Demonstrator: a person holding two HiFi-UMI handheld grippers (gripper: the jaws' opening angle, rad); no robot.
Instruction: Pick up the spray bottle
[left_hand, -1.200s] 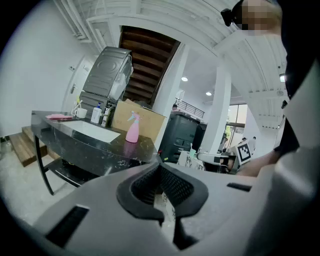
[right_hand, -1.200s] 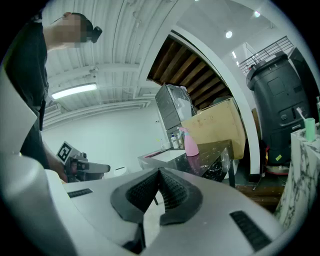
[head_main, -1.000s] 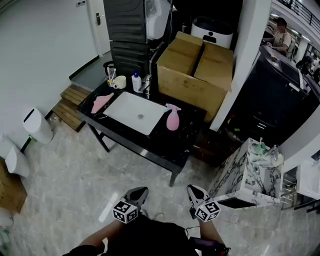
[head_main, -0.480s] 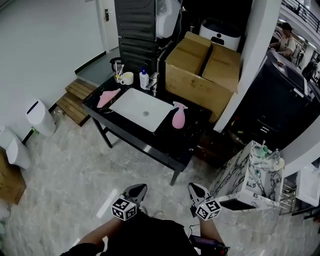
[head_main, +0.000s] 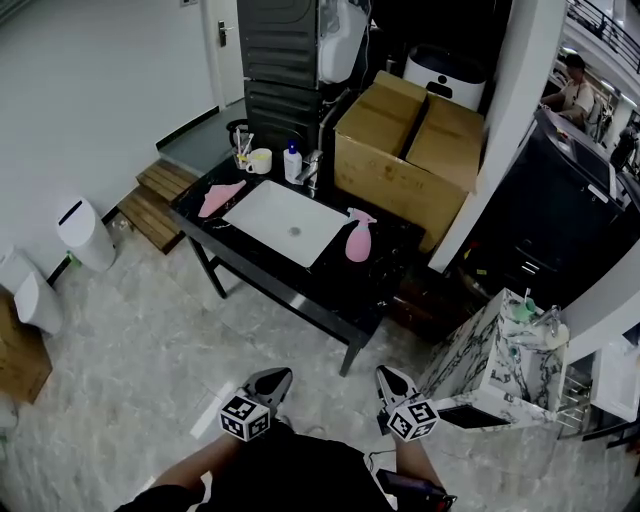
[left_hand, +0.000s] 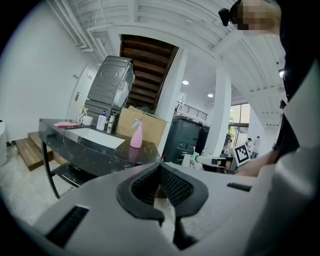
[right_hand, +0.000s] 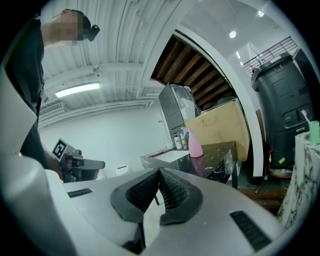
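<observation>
Approach step is judged: the pink spray bottle (head_main: 358, 238) is seen well apart, on the table (head_main: 330, 290). Left gripper (head_main: 271, 381) and right gripper (head_main: 392, 380) are closed, empty. A reach and jaw opening are needed.

The right claw (right_hand: 159, 171) fills the lower part of the view, its 2 jaws meeting at the tips with nothing between them. Beyond the tips is a black table (right_hand: 220, 152), where a pink spray bottle (right_hand: 194, 145) stands upright just beside a white basin (right_hand: 162, 157). A cardboard box (right_hand: 225, 125) rises behind the table. At the left, the left claw (right_hand: 82, 164) shows with its marker cube (right_hand: 60, 148). A marble-patterned stand (right_hand: 305, 170) sits at the right edge.
</observation>
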